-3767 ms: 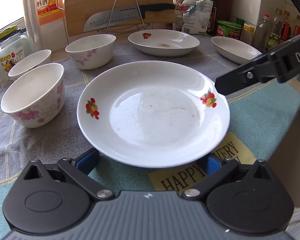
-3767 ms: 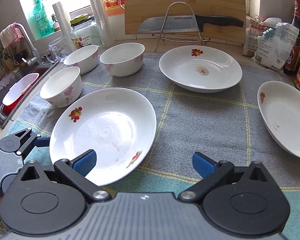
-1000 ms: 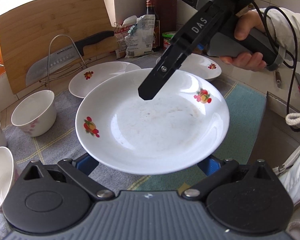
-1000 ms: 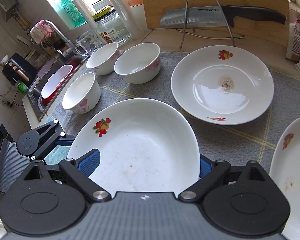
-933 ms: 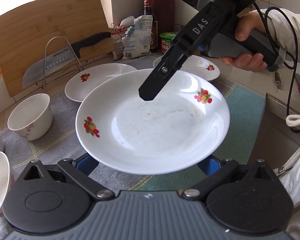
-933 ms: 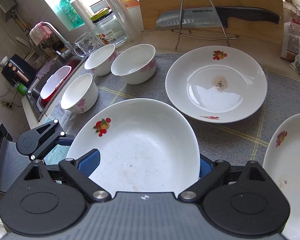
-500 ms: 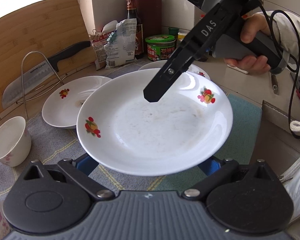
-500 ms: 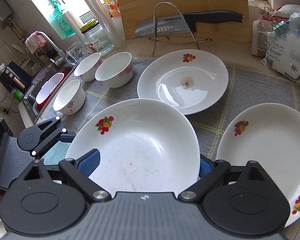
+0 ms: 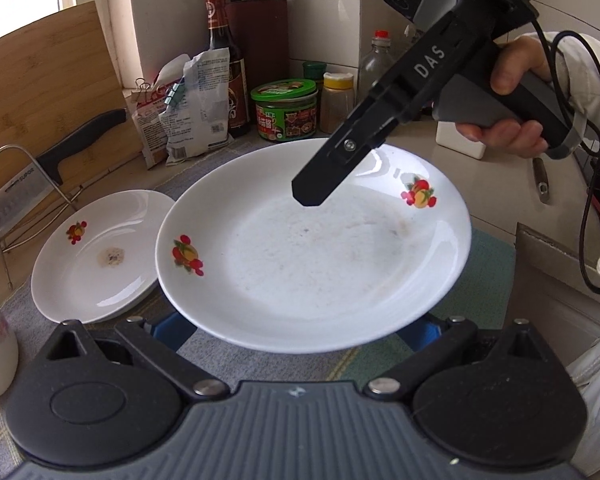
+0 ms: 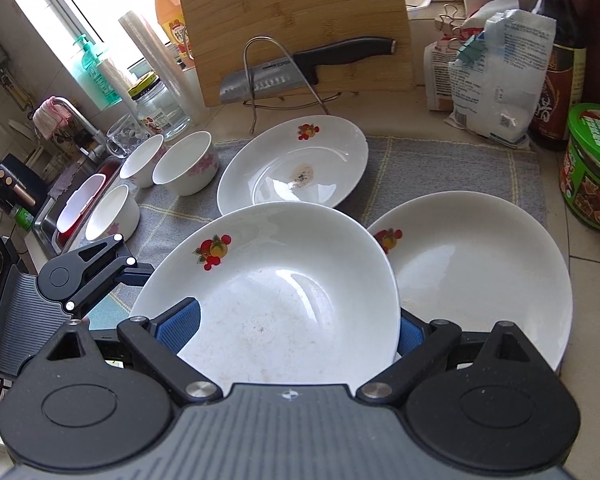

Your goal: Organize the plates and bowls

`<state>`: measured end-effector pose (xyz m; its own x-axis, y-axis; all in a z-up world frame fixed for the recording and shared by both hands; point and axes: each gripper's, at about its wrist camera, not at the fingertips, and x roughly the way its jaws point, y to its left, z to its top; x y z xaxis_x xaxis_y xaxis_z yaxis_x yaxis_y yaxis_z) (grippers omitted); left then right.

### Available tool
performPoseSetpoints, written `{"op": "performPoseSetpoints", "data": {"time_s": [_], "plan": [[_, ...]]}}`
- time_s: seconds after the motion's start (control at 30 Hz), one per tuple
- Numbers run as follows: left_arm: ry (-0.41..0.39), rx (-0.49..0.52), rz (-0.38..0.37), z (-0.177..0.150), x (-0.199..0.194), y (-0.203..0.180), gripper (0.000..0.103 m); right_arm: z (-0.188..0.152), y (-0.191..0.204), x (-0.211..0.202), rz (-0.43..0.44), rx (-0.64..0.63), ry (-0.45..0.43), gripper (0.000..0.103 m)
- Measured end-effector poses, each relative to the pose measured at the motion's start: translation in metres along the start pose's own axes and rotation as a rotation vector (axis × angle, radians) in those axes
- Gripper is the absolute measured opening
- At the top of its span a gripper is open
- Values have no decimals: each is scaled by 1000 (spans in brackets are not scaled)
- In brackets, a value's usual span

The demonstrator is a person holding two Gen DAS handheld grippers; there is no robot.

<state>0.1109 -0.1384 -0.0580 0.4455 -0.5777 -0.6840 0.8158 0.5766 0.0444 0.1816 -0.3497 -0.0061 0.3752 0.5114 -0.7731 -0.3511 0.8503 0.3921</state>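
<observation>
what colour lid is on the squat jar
Green lid; clearest in the left wrist view.

Two close, downward wrist views from opposite sides, sharing the lifted plate [image 9: 316, 248]

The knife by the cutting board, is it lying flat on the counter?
No, the knife rests propped on a wire stand against the cutting board.
</observation>
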Motion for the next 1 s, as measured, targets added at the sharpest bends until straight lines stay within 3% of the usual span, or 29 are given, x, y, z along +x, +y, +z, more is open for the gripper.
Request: {"op": "performPoseSetpoints", "data": {"time_s": [1.0], "plan": [[68,31,16,47,73,-15,102,-2,-86,-1,-7,43,18,99]]}}
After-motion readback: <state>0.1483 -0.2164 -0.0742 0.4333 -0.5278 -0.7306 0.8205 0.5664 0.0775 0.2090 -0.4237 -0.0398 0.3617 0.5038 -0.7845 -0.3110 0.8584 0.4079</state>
